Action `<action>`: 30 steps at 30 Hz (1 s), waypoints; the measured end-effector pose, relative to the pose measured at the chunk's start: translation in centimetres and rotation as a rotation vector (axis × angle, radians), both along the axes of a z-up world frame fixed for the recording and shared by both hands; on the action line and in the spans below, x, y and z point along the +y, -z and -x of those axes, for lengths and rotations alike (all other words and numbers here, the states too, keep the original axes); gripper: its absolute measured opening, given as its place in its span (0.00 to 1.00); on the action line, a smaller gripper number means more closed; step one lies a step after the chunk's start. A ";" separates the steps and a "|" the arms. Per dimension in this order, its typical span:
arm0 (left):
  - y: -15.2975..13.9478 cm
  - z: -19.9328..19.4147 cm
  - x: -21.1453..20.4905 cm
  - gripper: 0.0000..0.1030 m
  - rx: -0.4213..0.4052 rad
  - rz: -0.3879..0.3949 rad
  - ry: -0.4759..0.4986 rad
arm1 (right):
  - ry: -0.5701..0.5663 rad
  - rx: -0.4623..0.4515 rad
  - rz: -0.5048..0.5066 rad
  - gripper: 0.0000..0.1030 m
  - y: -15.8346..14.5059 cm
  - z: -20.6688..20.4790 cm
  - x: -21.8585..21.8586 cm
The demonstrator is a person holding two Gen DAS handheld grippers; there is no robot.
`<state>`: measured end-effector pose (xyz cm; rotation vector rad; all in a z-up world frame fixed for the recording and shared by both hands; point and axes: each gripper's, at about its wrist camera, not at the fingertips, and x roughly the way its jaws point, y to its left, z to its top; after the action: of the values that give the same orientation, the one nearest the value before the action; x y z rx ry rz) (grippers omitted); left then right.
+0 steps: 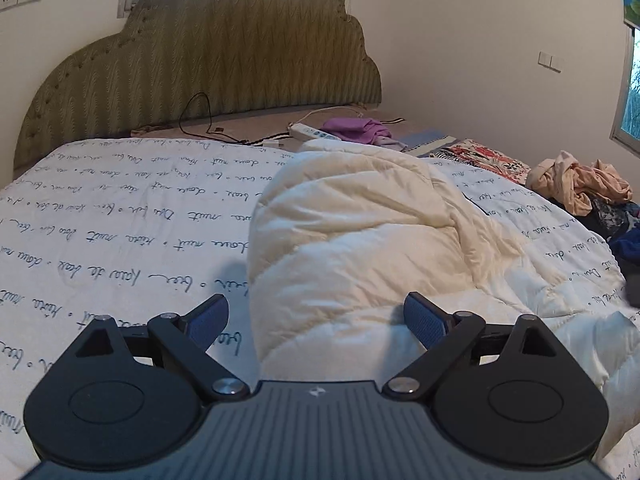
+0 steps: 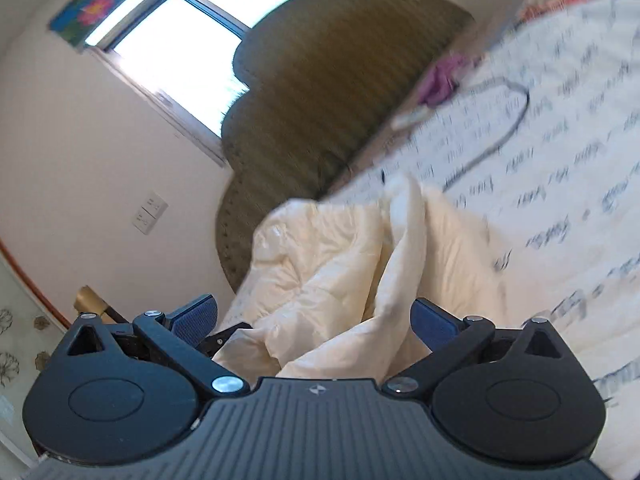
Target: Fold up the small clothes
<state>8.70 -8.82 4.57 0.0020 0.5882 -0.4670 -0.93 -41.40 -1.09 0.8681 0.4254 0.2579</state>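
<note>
A cream quilted puffer garment (image 1: 360,232) lies bunched on the bed's white quilt with script print (image 1: 120,216). My left gripper (image 1: 316,320) is open, its blue pads (image 1: 208,320) on either side of the garment's near end, just above it. In the right wrist view, which is tilted and blurred, the same cream garment (image 2: 340,264) lies crumpled between the open fingers of my right gripper (image 2: 316,320). A fold of it rises between the pads (image 2: 434,326). Neither gripper is closed on the cloth.
A green padded headboard (image 1: 200,64) stands at the back. A white power strip (image 1: 316,133), black cables and a purple cloth (image 1: 360,128) lie near it. A pile of peach and dark clothes (image 1: 588,196) lies at the right edge, by a floral cloth (image 1: 480,158).
</note>
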 end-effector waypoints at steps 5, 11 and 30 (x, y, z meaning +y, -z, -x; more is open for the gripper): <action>1.2 -0.4 -2.8 0.97 0.025 -0.011 0.050 | -0.002 0.066 0.307 0.66 0.3 -3.4 4.4; 1.4 0.0 -4.5 1.00 -0.003 -0.041 0.040 | 0.042 0.087 0.306 0.28 0.1 -3.6 3.1; 3.9 1.0 -6.5 1.00 -0.087 -0.136 0.033 | 0.193 -0.033 0.692 0.67 -5.2 -3.4 7.8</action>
<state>7.68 -15.28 0.70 0.1611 0.5338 -0.4562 2.43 -33.56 4.13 0.2215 0.3611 -0.0591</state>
